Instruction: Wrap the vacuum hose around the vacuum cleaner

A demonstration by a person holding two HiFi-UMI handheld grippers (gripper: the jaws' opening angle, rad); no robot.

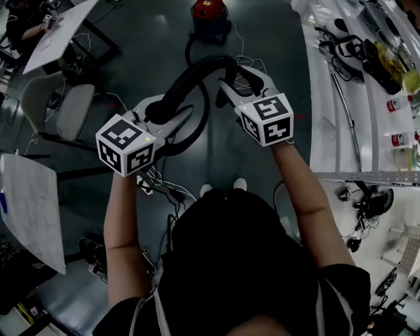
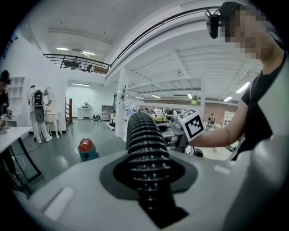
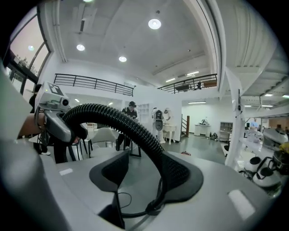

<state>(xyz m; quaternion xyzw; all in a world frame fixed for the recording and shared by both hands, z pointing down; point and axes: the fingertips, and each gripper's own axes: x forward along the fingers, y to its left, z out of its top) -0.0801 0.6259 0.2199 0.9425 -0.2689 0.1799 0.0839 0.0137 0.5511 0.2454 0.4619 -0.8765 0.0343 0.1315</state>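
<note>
Left tool (image 2: pixel 149 171) is gripping hose (image 1: pixel 197 69); right tool (image 3: pixel 146 173) is hanging open around it. Vacuum cleaner (image 1: pixel 210 16) is sitting well apart, so wrapping is apparently unstarted.

I count one black ribbed hose (image 1: pixel 190 75) and one red vacuum cleaner (image 1: pixel 210 16), which stands on the far floor. There are two grippers, a left gripper (image 1: pixel 159 113) and a right gripper (image 1: pixel 244 80). On the left stand two white tables, a far table (image 1: pixel 56 29) and a near table (image 1: pixel 29 203), with one chair (image 1: pixel 62 108) between them. Two red-capped bottles (image 1: pixel 397 103) (image 1: pixel 399 139) sit on the one long bench (image 1: pixel 323 121) at the right. Far off stand two mannequins (image 2: pixel 37 113) (image 2: pixel 48 108).
</note>
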